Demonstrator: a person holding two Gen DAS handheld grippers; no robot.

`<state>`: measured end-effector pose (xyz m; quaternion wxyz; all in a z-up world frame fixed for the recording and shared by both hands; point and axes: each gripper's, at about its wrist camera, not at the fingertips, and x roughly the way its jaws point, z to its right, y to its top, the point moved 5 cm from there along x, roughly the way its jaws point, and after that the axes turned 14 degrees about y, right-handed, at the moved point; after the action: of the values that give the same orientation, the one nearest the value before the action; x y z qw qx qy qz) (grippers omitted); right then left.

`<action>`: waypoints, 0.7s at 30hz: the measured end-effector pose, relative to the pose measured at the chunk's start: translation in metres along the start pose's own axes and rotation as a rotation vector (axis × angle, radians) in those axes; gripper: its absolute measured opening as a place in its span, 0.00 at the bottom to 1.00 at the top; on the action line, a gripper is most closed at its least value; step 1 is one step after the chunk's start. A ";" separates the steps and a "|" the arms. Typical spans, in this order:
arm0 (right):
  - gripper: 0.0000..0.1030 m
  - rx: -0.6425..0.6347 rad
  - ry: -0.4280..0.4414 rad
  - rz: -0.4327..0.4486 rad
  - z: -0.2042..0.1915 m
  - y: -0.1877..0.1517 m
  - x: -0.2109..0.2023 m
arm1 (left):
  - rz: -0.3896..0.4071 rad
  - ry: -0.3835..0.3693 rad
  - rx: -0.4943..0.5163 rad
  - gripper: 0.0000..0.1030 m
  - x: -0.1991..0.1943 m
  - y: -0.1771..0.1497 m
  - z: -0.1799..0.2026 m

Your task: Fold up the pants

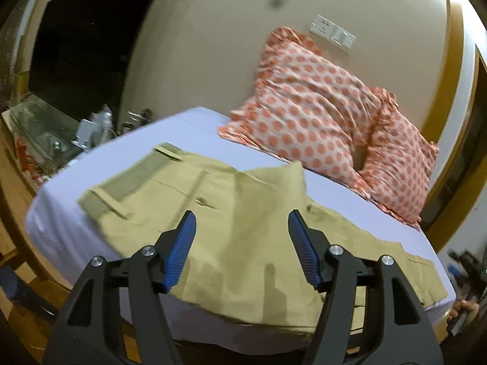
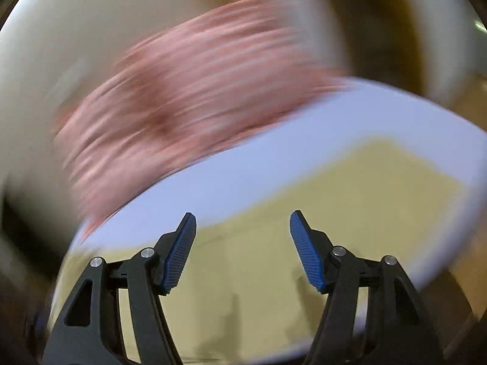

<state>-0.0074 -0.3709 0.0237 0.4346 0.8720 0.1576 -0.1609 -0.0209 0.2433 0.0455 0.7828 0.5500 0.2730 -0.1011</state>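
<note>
Khaki pants (image 1: 231, 213) lie on a bed with a pale lilac sheet (image 1: 61, 231). Their waistband is at the far left and the legs are partly folded over, reaching the bed's near edge. My left gripper (image 1: 242, 222) hovers above the pants' middle, jaws wide open and empty. In the right wrist view, heavily motion-blurred, the pants (image 2: 334, 213) spread across the sheet (image 2: 243, 176). My right gripper (image 2: 242, 222) is above them, jaws wide open and empty.
Two orange polka-dot pillows (image 1: 319, 112) lean against the wall at the head of the bed; they show as a pink blur in the right wrist view (image 2: 188, 97). A cluttered side table (image 1: 91, 127) stands left of the bed. A wall socket plate (image 1: 331, 33) is above the pillows.
</note>
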 end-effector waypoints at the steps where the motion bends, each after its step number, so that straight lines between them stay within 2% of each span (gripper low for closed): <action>1: 0.64 0.079 -0.095 0.068 0.047 0.008 -0.023 | -0.008 -0.009 0.003 0.61 0.003 -0.002 0.004; 3: 0.64 0.196 -0.159 0.124 0.106 0.012 -0.048 | -0.028 -0.026 0.012 0.61 0.008 -0.006 0.014; 6: 0.64 0.366 -0.126 0.150 0.148 0.006 -0.063 | -0.041 -0.030 0.039 0.63 0.009 -0.010 0.026; 8: 0.64 0.395 -0.124 0.147 0.158 0.003 -0.061 | -0.039 -0.027 0.052 0.66 0.006 -0.012 0.030; 11: 0.64 0.404 -0.108 0.111 0.154 -0.005 -0.053 | -0.041 -0.024 0.057 0.67 0.005 -0.012 0.032; 15: 0.61 0.396 -0.078 0.118 0.146 -0.005 -0.043 | -0.046 -0.022 0.061 0.67 0.005 -0.013 0.034; 18: 0.42 0.422 0.003 0.093 0.137 -0.004 -0.020 | -0.049 -0.022 0.064 0.68 0.006 -0.013 0.034; 19: 0.22 0.438 0.035 0.080 0.137 -0.007 -0.015 | -0.049 -0.024 0.062 0.68 0.005 -0.013 0.034; 20: 0.12 0.469 0.076 0.060 0.139 -0.013 -0.007 | -0.049 -0.022 0.061 0.68 0.005 -0.013 0.034; 21: 0.06 0.487 0.107 0.058 0.141 -0.016 0.000 | -0.048 -0.020 0.061 0.68 0.005 -0.013 0.034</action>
<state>-0.0346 -0.4754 -0.0676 0.2071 0.9625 0.1119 -0.1352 -0.0119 0.2081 0.0411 0.7658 0.5657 0.2752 -0.1334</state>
